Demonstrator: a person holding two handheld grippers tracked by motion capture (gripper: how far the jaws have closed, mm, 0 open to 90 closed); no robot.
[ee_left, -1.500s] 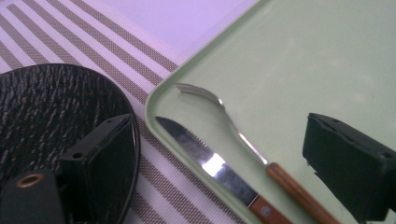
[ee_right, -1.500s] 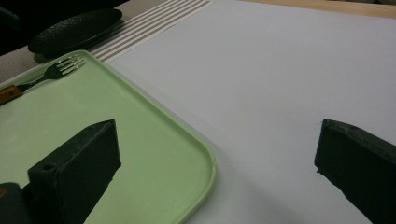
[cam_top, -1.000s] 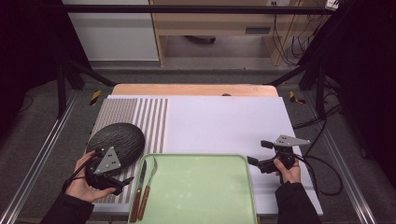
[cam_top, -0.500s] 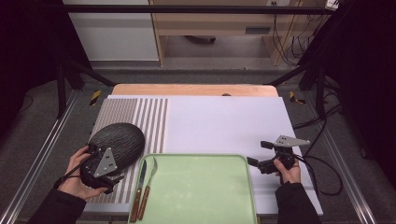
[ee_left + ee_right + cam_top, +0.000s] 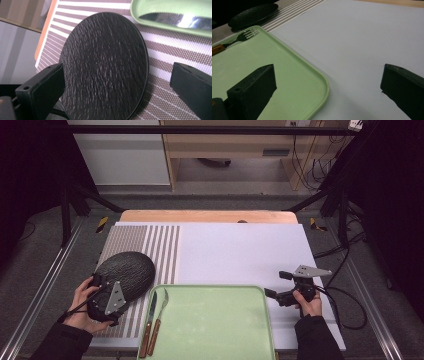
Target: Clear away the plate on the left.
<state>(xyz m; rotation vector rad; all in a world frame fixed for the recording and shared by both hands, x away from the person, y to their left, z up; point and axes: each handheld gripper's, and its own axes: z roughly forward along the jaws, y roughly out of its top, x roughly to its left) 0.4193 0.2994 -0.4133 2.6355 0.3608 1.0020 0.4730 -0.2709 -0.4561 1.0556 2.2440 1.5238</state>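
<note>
A black, rough-textured round plate [image 5: 127, 269] lies on the striped placemat [image 5: 127, 242] at the left of the table. My left gripper [image 5: 112, 292] is at the plate's near edge. In the left gripper view its jaws stand wide open on either side of the plate [image 5: 105, 62], and I cannot tell whether they touch it. My right gripper [image 5: 276, 284] hovers open just right of the green tray [image 5: 215, 292]. Its jaws straddle the tray's corner [image 5: 322, 85] and the white mat, with nothing between them.
A wooden-handled knife [image 5: 149, 322] and fork [image 5: 161, 315] lie along the tray's left side. The knife blade [image 5: 172, 18] shows beyond the plate, and the fork [image 5: 242, 37] shows far left. A white mat [image 5: 240, 250] covers the middle of the table, and a wooden edge [image 5: 207, 216] runs along the back.
My left hand and gripper have shifted slightly left and back toward the person. The plate stays about where it was. The right gripper has not moved.
</note>
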